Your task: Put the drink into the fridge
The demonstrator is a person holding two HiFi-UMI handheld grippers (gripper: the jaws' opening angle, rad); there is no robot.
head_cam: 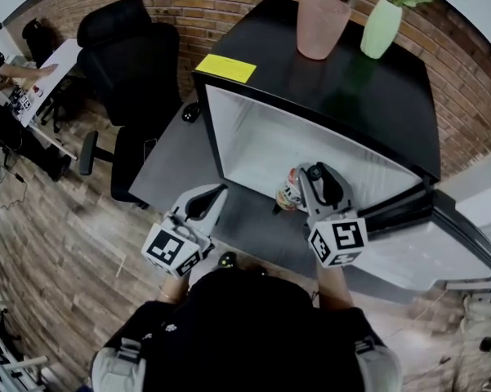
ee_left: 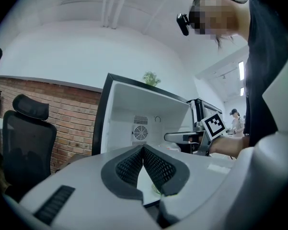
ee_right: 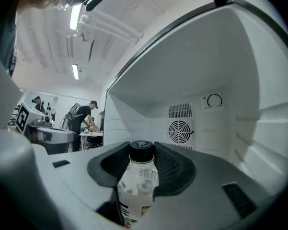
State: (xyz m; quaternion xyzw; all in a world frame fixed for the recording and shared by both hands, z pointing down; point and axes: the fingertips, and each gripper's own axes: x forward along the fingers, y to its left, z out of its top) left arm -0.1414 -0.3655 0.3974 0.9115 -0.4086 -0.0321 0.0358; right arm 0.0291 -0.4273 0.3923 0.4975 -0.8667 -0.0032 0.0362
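Black top with grey shoulder pieces on the person [head_cam: 245,333]. The left gripper [head_cam: 208,201] and right gripper [head_cam: 317,184] have pale grey shells, black ribbed pads [ee_left: 159,167], and a black-and-white square-marker cube [head_cam: 173,250] each.

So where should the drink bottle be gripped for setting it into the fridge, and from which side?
Its upper body, just below the black cap, coming in level from the side, as the right gripper does. The drink bottle stands upright, round and slim, so the jaws span it and its base is free to set down in the fridge.
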